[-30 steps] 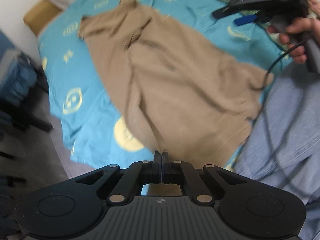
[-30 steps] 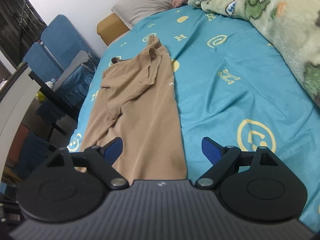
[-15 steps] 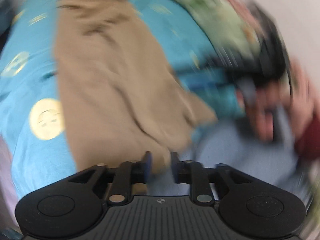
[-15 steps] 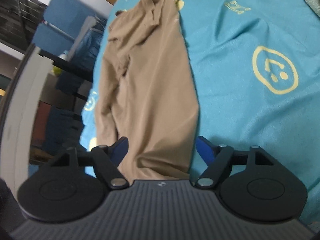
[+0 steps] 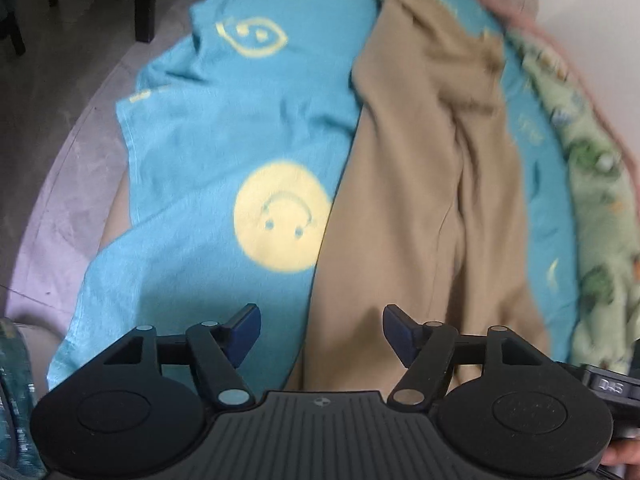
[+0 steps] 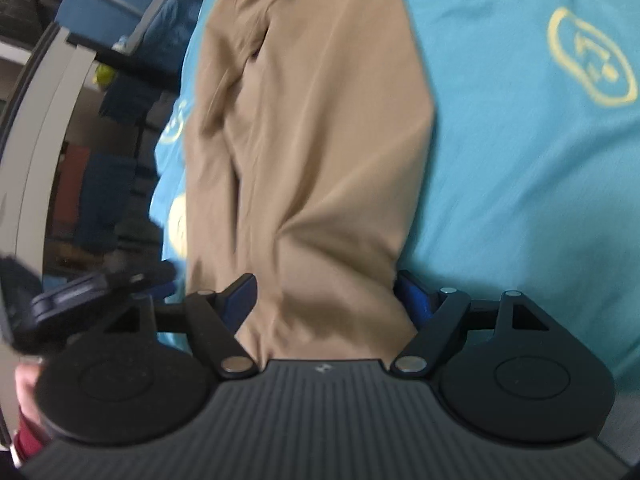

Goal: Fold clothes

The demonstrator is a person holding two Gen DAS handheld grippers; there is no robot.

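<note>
I read the left hand-held gripper as spread wide, its blue-tipped fingers well apart and holding nothing. It hovers above the near edge of the bed, straddling the left border of the tan garment: the left finger sits over the blue sheet, the right finger over tan fabric.

I read the right hand-held gripper as spread wide too. The near end of the tan garment lies between its fingers, and the cloth fills the gap from side to side. I cannot tell whether the finger pads touch the fabric.

The tan garment lies lengthwise on the bed, running from the near edge toward the far end. It is partly folded along its length, with one long crease down the middle and bunched fabric at the far end. In the left wrist view it lies just right of a yellow smiley print on the sheet. A green patterned blanket lies along the bed's right edge, apart from the garment.

In the right wrist view, blue chairs stand beyond the bed's left edge. Part of the other device and a hand show at the lower left of that view. The left wrist view is slightly blurred.
</note>
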